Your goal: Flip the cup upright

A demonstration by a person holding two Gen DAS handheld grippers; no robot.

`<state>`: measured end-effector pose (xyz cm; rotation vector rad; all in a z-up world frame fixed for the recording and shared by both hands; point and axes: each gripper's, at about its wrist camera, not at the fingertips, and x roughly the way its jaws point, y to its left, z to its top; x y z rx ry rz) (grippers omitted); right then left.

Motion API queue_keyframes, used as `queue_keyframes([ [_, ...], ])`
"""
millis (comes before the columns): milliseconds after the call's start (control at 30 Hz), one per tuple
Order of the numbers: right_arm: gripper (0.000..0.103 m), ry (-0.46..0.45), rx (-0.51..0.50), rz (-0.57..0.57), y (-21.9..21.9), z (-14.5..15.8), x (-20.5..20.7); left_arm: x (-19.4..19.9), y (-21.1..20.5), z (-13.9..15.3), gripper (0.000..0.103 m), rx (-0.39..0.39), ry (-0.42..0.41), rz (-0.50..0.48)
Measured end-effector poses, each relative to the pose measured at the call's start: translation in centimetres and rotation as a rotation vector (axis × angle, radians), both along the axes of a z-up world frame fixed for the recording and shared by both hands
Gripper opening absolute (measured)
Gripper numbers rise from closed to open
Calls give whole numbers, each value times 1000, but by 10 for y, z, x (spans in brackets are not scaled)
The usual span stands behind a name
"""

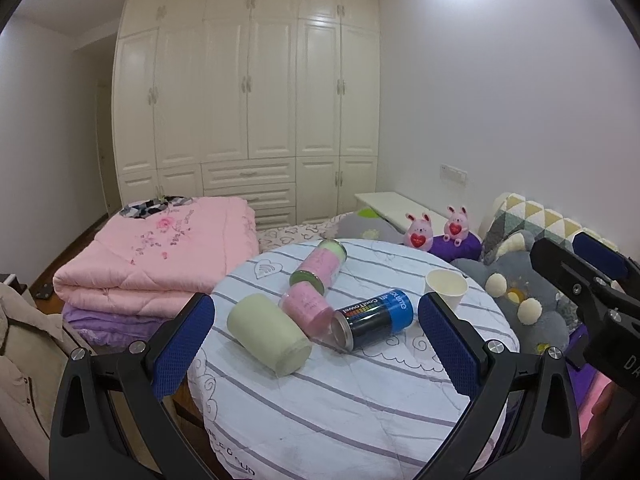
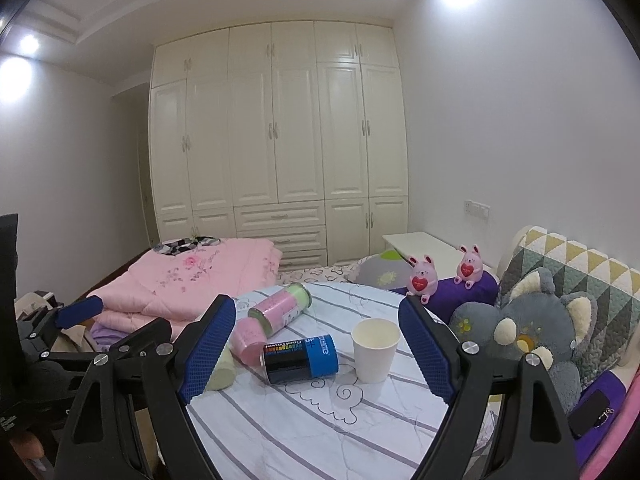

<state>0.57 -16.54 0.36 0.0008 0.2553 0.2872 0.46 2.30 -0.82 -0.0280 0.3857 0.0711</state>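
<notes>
Already upright, the white paper cup (image 2: 375, 350) stands on the round striped table (image 2: 320, 420); right gripper (image 2: 320, 350) and left gripper (image 1: 316, 346) both gape, empty; a blue-black can (image 2: 300, 359) lies beside the cup.

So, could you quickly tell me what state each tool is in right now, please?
Left tool: open, holding nothing, above the round table.
Right tool: open, holding nothing, facing the upright white cup.
</notes>
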Motion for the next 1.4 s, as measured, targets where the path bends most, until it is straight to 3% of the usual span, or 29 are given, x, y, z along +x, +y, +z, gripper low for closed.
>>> queue_keyframes([
  [733, 85, 45, -6, -9, 0, -4, 10, 3, -15, -2, 103, 43, -17, -12],
  [1400, 85, 76, -6, -22, -3, -11, 14, 13, -20, -11, 103, 52, 25, -17],
])
